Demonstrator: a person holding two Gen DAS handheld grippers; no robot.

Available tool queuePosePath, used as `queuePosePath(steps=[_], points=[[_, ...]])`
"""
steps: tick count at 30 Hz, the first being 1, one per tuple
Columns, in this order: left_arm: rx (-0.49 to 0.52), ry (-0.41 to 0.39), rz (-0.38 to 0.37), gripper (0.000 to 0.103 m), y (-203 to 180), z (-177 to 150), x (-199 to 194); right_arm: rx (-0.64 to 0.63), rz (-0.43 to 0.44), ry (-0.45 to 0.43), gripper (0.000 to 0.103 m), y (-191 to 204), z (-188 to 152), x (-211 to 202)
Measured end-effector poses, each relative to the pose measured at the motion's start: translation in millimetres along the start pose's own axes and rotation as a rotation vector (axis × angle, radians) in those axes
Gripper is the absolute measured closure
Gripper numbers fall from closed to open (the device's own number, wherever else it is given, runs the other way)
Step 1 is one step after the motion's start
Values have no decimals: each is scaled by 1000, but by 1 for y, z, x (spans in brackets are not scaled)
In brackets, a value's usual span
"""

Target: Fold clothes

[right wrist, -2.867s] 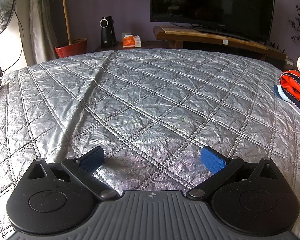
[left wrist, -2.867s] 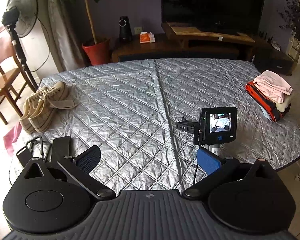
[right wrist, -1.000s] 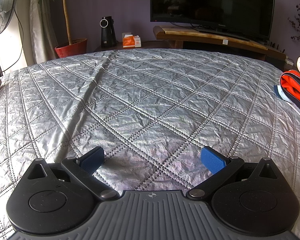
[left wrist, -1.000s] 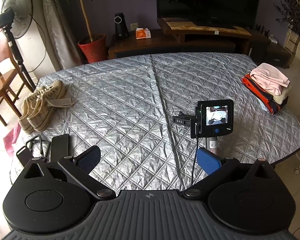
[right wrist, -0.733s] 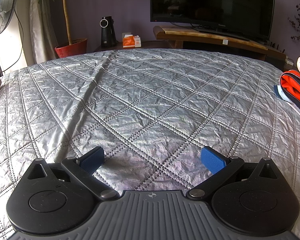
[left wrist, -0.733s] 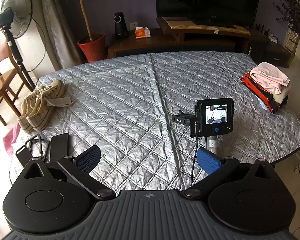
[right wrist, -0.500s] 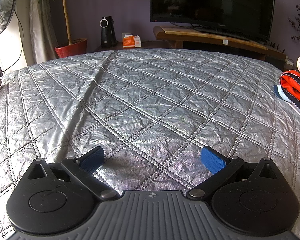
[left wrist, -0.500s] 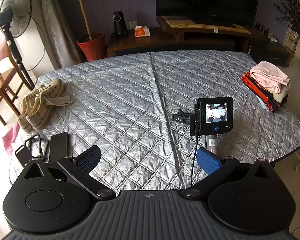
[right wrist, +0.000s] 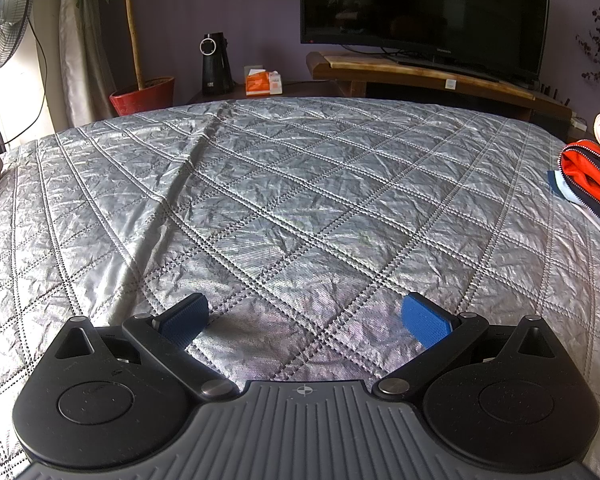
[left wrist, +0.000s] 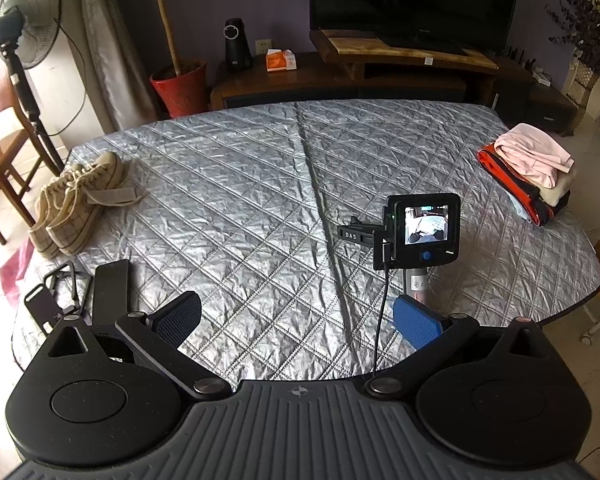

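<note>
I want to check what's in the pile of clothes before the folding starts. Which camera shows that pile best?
The left wrist view: the whole pile of clothes sits near the table's right edge, a pink garment on top, cream, red and dark layers beneath. The right wrist view catches only its near end cut off at the frame's right edge.

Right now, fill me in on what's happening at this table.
Nothing is being handled. Both grippers, left and right, have their jaws open and empty above the silver quilted cover. The right one sits low over the cover. A stack of folded clothes lies at the right edge, and a pair of sneakers at the left. No garment is laid out for folding.
</note>
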State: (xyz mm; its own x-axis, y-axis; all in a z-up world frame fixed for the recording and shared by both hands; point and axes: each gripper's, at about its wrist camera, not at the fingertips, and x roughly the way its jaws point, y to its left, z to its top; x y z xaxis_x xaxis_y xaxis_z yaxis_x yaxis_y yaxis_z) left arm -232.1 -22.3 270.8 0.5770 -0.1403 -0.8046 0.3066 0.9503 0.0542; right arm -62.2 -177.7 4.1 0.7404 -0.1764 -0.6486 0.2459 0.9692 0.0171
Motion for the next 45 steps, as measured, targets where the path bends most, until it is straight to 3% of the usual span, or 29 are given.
queuePosePath(steps=[27, 45], points=[[5, 25, -76, 0, -8, -2, -1, 0, 0, 0, 0, 0, 0, 1], [16, 33, -65, 0, -11, -2, -1, 0, 0, 0, 0, 0, 0, 1]])
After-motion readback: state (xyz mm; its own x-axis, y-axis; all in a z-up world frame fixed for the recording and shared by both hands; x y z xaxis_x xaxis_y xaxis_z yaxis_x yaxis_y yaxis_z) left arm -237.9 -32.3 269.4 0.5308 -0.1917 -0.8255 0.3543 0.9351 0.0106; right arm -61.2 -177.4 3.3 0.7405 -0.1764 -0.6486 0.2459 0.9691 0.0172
